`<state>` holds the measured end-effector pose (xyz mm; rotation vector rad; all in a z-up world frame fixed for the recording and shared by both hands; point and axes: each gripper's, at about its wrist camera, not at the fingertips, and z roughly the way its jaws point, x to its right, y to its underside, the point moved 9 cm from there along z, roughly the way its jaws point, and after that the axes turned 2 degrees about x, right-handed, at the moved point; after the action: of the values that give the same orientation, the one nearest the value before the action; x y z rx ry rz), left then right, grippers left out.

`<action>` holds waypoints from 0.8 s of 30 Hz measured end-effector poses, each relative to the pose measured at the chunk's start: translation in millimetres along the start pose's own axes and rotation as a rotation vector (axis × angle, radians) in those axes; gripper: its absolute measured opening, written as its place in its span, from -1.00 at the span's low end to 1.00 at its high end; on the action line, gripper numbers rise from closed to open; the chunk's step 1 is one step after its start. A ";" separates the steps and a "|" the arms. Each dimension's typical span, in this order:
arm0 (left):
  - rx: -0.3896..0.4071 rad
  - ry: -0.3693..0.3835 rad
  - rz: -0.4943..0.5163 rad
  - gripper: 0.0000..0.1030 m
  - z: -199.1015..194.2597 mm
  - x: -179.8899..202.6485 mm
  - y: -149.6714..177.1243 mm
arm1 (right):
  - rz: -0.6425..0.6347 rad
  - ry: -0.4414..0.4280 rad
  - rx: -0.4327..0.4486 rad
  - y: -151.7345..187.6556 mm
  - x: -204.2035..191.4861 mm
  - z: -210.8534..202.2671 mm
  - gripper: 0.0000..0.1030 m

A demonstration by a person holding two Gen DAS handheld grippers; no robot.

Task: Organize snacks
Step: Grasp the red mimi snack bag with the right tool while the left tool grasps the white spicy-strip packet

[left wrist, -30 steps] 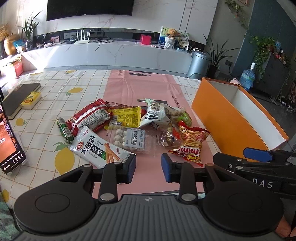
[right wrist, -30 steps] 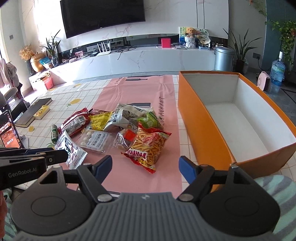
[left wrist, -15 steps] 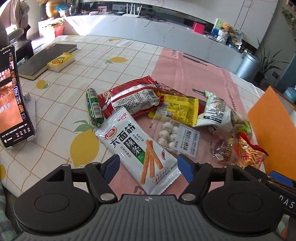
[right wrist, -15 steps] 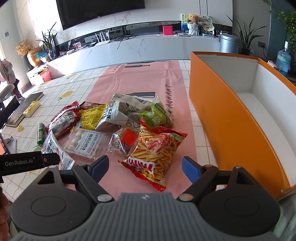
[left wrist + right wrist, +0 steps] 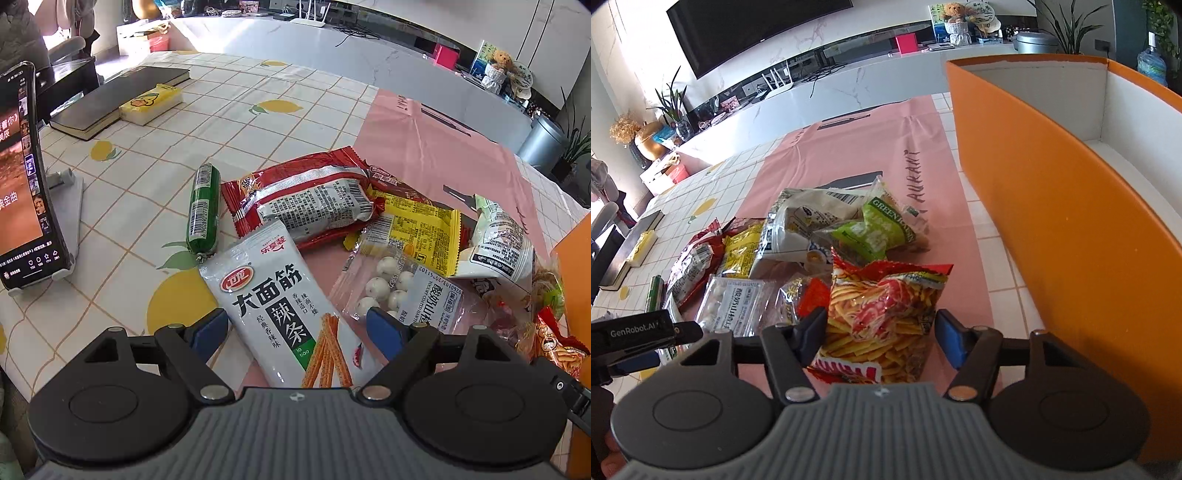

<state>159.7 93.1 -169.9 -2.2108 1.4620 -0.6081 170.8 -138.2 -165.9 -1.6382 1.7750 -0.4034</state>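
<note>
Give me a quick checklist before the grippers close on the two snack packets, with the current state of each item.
1. Left gripper straddles the white spicy-strip packet, jaws wide after just opening: ok.
2. Right gripper straddles the red shrimp-stick bag, jaws just narrowing: ok.
3. Pads pressing on either packet: not ok, none visibly grips.
4. Left fingers clear of neighbours: not ok, one pad overlaps the clear candy-ball bag.
5. Orange box open, with room in the visible part: ok.
6. White packet free of the green sausage: cannot tell, their ends meet closely.
</note>
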 end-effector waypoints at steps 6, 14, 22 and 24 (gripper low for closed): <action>-0.019 0.032 0.075 0.48 -4.1 5.7 9.8 | -0.019 0.005 0.001 3.9 -1.5 -5.2 0.09; -0.059 0.145 0.331 0.44 -25.7 27.2 43.0 | -0.002 0.011 -0.033 19.7 3.9 -19.0 0.08; -0.090 0.053 0.333 0.77 -31.8 29.8 60.9 | 0.004 -0.008 -0.042 34.4 6.6 -27.8 0.10; -0.092 0.032 0.275 0.77 -31.0 24.8 59.8 | 0.016 -0.009 -0.048 34.8 7.8 -25.8 0.21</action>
<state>106.4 45.4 -175.1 -2.0223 1.8034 -0.4949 127.8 -145.7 -171.6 -1.6553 1.8032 -0.3481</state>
